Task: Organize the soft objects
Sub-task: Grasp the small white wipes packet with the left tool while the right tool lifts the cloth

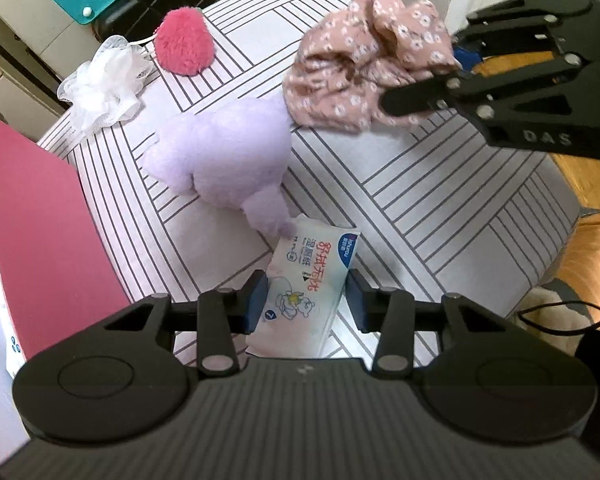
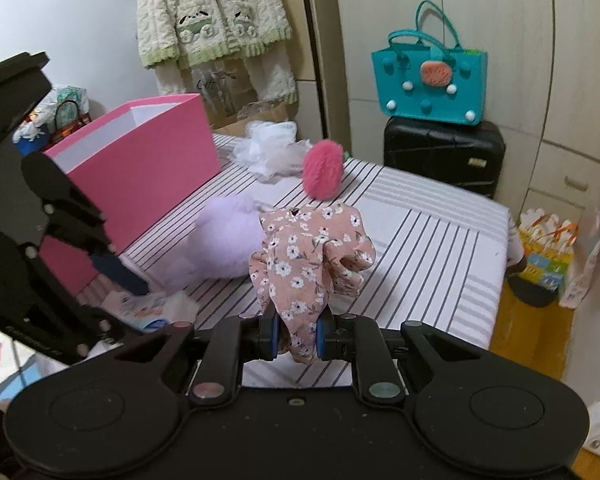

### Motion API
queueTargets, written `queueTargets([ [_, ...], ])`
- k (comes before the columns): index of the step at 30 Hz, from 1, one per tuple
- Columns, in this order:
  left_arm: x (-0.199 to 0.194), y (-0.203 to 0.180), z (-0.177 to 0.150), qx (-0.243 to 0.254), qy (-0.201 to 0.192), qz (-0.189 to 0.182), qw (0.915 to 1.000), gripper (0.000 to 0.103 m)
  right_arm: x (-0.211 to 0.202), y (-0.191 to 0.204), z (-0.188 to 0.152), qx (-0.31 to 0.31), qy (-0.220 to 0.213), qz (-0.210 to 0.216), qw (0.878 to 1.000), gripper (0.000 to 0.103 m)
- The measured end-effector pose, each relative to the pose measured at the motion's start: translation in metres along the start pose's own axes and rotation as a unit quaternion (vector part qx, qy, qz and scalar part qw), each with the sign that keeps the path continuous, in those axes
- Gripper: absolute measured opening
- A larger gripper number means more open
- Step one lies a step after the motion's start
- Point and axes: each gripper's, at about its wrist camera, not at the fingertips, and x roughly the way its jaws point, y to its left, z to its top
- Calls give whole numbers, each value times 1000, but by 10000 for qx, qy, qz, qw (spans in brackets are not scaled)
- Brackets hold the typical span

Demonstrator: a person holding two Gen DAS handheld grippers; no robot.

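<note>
1. Striped white bed (image 2: 440, 240) carries everything, the soft things spread out for sorting.
2. Open pink cardboard box (image 2: 140, 168) stands at its edge, likely the destination.
3. Fluffy lilac plush (image 1: 228, 152) lies centrally.
4. Pink floral fabric scrunchie (image 2: 308, 264) hangs lifted, long axis upright, clamped in the right tool (image 2: 296, 338).
5. Flat wet-wipe pack (image 1: 304, 292) lies between the left tool (image 1: 306, 300)'s wide-open jaws, pointing away lengthwise, ungripped.

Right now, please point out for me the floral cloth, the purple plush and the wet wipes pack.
floral cloth (image 2: 300, 256): right wrist view, on the middle of the bunched fabric.
purple plush (image 1: 224, 152): left wrist view, on its round body.
wet wipes pack (image 1: 308, 276): left wrist view, on the printed front.
</note>
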Motion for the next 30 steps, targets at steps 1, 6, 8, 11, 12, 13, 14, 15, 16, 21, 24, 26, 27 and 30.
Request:
queueTargets([
  [1, 0, -2, 0, 34, 4, 33, 10000, 43, -1, 0, -2, 27, 10, 34, 10000, 19],
  [6, 3, -3, 1, 33, 34, 46, 10000, 50, -5, 0, -8, 62, 24, -24, 10000, 19],
  [8, 4, -4, 2, 48, 61, 52, 10000, 58, -6, -1, -11, 92, 48, -46, 9999, 19],
  [11, 7, -3, 4, 25, 115, -65, 9999, 60, -8, -1, -15, 125, 81, -58, 9999, 19],
  [12, 8, -3, 4, 15, 120, -64, 9999, 60, -9, 0, -16, 142, 95, -47, 9998, 19],
  [13, 10, -2, 5, 7, 133, -49, 9999, 61, -9, 0, -17, 152, 108, -40, 9998, 19],
  [14, 11, -1, 5, -2, 143, -41, 9999, 61, -10, 1, -18, 152, 116, -43, 9998, 19],
  [15, 13, 0, 5, -37, 163, -42, 9999, 61, -12, 2, -18, 138, 125, -51, 9998, 19],
  [16, 13, 2, 5, -115, 186, -78, 9997, 60, -13, 3, -19, 121, 129, -64, 9998, 19],
  [21, 15, 11, 1, -321, 241, -246, 9989, 60, -17, 8, -23, 71, 150, -107, 9998, 19],
  [24, 17, 14, 0, -347, 206, -240, 9989, 52, -19, 11, -23, 48, 153, -105, 9998, 19],
  [26, 17, 15, 0, -369, 184, -250, 9988, 42, -20, 12, -24, 58, 167, -62, 9998, 19],
  [27, 16, 14, 0, -341, 157, -276, 9989, 41, -21, 13, -24, 73, 183, -19, 9998, 19],
  [30, 13, 10, -2, -240, 192, -466, 9984, 40, -24, 14, -24, 105, 235, 41, 9997, 19],
])
